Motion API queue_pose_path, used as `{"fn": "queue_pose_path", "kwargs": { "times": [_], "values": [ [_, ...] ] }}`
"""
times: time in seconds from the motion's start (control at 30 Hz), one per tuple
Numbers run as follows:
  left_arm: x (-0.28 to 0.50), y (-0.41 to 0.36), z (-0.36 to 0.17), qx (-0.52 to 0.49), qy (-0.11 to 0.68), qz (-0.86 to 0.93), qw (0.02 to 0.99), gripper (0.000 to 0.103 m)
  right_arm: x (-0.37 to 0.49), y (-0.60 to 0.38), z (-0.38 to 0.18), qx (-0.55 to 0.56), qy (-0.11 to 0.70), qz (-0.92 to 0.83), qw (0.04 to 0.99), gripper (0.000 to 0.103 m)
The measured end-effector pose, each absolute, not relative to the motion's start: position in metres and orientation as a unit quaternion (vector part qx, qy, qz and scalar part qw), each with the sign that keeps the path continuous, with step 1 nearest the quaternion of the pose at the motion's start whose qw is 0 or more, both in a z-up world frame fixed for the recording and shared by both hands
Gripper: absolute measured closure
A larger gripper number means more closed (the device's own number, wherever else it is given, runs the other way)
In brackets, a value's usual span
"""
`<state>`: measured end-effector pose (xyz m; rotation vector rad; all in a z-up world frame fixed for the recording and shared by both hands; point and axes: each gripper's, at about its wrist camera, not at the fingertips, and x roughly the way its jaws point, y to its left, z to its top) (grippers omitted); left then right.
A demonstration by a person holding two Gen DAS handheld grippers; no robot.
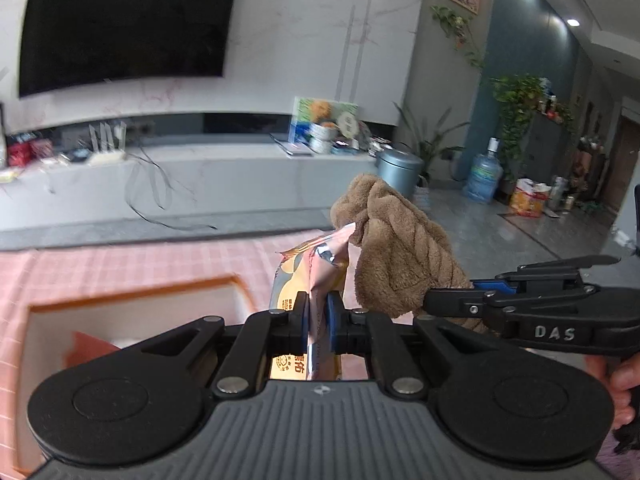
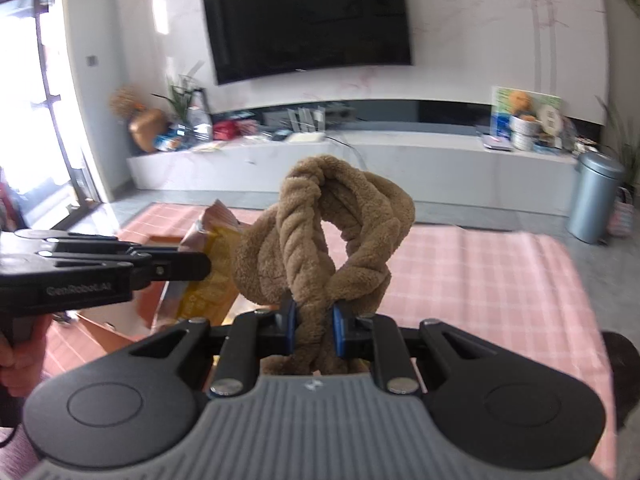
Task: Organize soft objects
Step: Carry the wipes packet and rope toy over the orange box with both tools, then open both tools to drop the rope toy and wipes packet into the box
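Note:
My left gripper (image 1: 319,322) is shut on a shiny pink and yellow snack packet (image 1: 310,270), held up above the pink checked cloth (image 1: 120,264). The same snack packet (image 2: 212,264) shows in the right wrist view, with the left gripper (image 2: 202,266) coming in from the left. My right gripper (image 2: 315,330) is shut on a brown plush twisted rope toy (image 2: 340,224), lifted clear of the cloth (image 2: 480,280). In the left wrist view the rope toy (image 1: 394,248) hangs just right of the packet, pinched by the right gripper (image 1: 440,300). An orange-rimmed box (image 1: 132,312) lies below left.
A long white TV bench (image 1: 200,168) with clutter and loose cables runs behind the table, under a wall-mounted black television (image 1: 124,24). A grey bin (image 2: 598,196), a water jug (image 1: 484,178) and potted plants (image 1: 516,100) stand on the floor at right. A hand (image 1: 618,376) grips the right tool.

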<state>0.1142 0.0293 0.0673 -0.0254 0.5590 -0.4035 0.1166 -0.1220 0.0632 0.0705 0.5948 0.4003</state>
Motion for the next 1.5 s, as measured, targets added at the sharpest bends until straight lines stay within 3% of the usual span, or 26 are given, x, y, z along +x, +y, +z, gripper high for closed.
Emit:
{"fn": "queue_pose_path", "kwargs": {
  "times": [0.5, 0.83, 1.5],
  "values": [
    [0.125, 0.116, 0.052, -0.002, 0.308, -0.109, 0.945, 0.093, 0.171, -0.001, 0.066, 0.014, 0.319, 0.284, 0.904, 0.087],
    [0.138, 0.138, 0.018, 0.009, 0.368, -0.098, 0.924, 0.094, 0.218, 0.04, 0.007, -0.014, 0.385, 0.262, 0.885, 0.087],
    [0.157, 0.147, 0.008, 0.021, 0.409, -0.106, 0.906, 0.094, 0.263, 0.085, -0.082, -0.102, 0.501, 0.248, 0.823, 0.085]
  ]
}}
